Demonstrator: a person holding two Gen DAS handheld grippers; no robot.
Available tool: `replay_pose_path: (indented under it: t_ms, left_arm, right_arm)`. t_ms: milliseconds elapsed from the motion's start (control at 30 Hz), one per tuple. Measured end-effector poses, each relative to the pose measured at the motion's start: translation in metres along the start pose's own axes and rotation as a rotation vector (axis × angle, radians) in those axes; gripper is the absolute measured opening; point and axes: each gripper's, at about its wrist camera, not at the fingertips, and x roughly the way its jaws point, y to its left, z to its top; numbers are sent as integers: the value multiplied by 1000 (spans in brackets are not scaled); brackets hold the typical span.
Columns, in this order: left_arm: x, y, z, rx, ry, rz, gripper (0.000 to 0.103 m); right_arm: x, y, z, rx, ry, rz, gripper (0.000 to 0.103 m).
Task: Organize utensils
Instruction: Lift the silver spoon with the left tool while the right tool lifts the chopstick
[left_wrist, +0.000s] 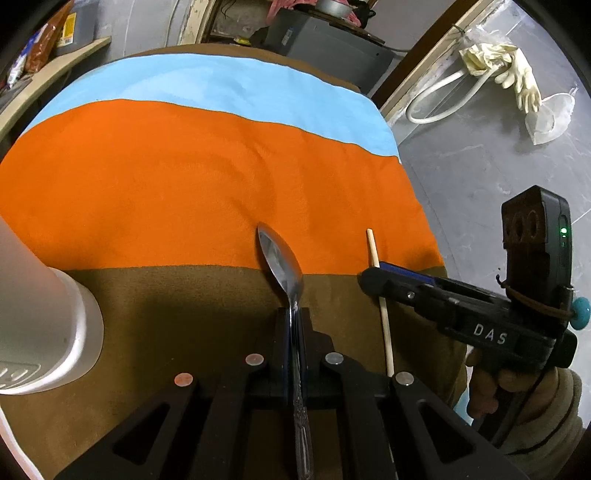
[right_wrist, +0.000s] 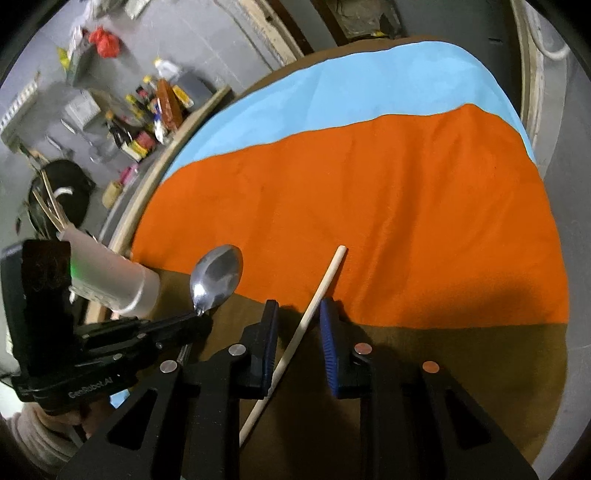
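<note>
A metal spoon (left_wrist: 280, 258) sticks out forward from my left gripper (left_wrist: 293, 317), which is shut on its handle; the bowl hovers over the orange and brown cloth (left_wrist: 166, 184). In the right wrist view the spoon (right_wrist: 218, 273) and left gripper (right_wrist: 201, 317) show at the left. A wooden chopstick (right_wrist: 325, 284) lies on the cloth between the blue pads of my right gripper (right_wrist: 297, 314), with a gap on each side of it. From the left wrist view the right gripper (left_wrist: 373, 275) straddles that chopstick (left_wrist: 386, 328).
A white cylindrical holder (left_wrist: 48, 314) stands at the left on the cloth; in the right wrist view the holder (right_wrist: 118, 280) has several chopsticks in it. The table edge drops to grey floor on the right, where gloves (left_wrist: 513, 70) and a hose lie. A shelf of bottles (right_wrist: 147, 110) sits far left.
</note>
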Motion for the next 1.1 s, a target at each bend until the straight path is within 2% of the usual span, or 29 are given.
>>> replay_pose_path:
  t_ms: [100,200,300,400,500,600,900,1100]
  left_arm:
    - [2,1,2,0,35,0,6]
    - [4,-1,3,10,52,12,6]
    - [3,-5,3,29,44,22,5]
    - [-6,-9,-4,47,10,27,4]
    - [-21,-12,-13,52,-46,1,3]
    - [-42,-20,-23,78,-131,-30,3]
    - [-109,-30,-34,145,-361,-52,3]
    - [-153,-25,-22,154,-497,-55,3]
  right_arm:
    - [2,10,1,-50,28,-51,19]
    - [2,16,4,-84,38,-102,11]
    - [-2,15,4,-44,27,-86,4]
    - [-12,10,0,-1,-4,-39,4]
    - [-37,7,-11,68,-107,47,4]
    - [-63,12,-20,82,-224,82,4]
    - [-114,42,-28,20,-535,110,4]
    - [-149,74,-26,-48,-712,118,4]
